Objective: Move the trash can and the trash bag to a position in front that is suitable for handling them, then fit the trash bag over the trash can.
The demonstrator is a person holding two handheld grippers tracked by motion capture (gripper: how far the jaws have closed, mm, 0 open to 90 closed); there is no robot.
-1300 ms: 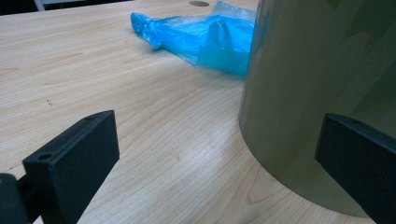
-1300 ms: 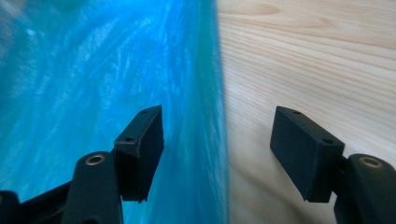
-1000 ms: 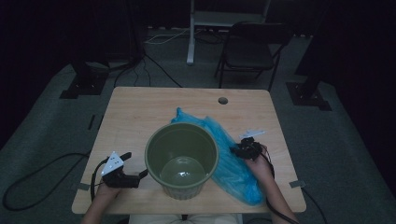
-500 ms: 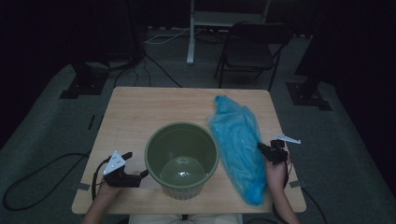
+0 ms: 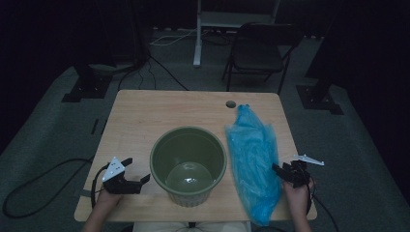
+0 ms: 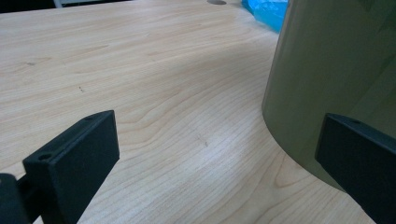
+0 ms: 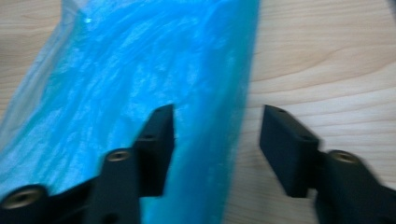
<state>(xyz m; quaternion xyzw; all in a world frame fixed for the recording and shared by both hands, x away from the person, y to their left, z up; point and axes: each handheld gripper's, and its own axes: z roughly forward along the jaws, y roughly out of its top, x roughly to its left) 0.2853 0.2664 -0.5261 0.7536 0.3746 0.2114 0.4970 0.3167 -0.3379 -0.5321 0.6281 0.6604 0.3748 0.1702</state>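
The blue plastic bag [image 5: 254, 162] is laid flat along the right side of the desk [image 5: 145, 121], just beside the green bucket [image 5: 188, 164]. Its right edge is seen between the spread fingers [image 7: 156, 140] of the right gripper [image 5: 285, 173], which have just been opening and press on nothing. A second ago the bag was draped against the bucket's rim; now it is stretched out apart. The left gripper [image 5: 133, 181] is held open beside the bucket.
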